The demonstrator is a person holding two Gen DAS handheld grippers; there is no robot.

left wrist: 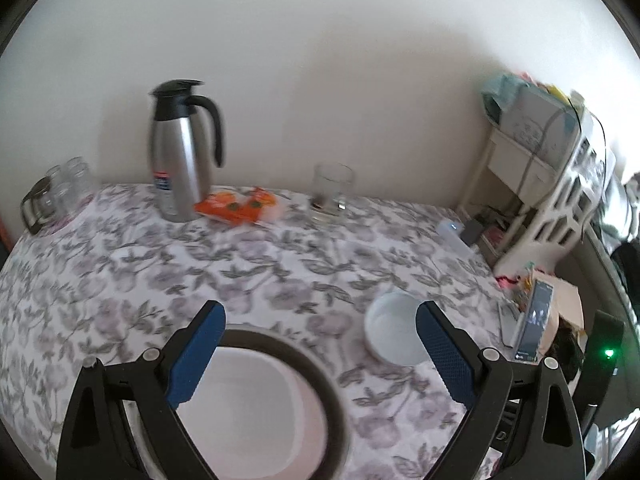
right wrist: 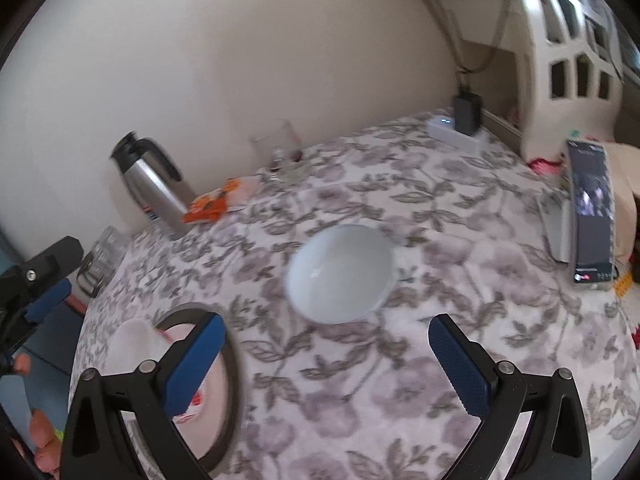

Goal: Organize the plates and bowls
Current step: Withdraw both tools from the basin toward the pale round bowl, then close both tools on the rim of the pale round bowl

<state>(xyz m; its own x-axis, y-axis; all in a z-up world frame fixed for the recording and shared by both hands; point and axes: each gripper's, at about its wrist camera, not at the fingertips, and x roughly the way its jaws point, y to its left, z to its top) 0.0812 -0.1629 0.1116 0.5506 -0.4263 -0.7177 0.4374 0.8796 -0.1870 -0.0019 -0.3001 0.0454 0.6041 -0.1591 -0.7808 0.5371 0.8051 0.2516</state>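
Plate half hidden by left gripper (jaws apart).

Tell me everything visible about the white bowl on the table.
The bowl is small, round and plain white, glossy like glazed ceramic, with a soft highlight inside. It looks empty. It stands upright, mouth up, on the floral tablecloth, apart from the dark-rimmed plate on its left. Nothing touches it: the right gripper hovers open just short of it, and in the left wrist view it sits partly behind a blue fingertip.
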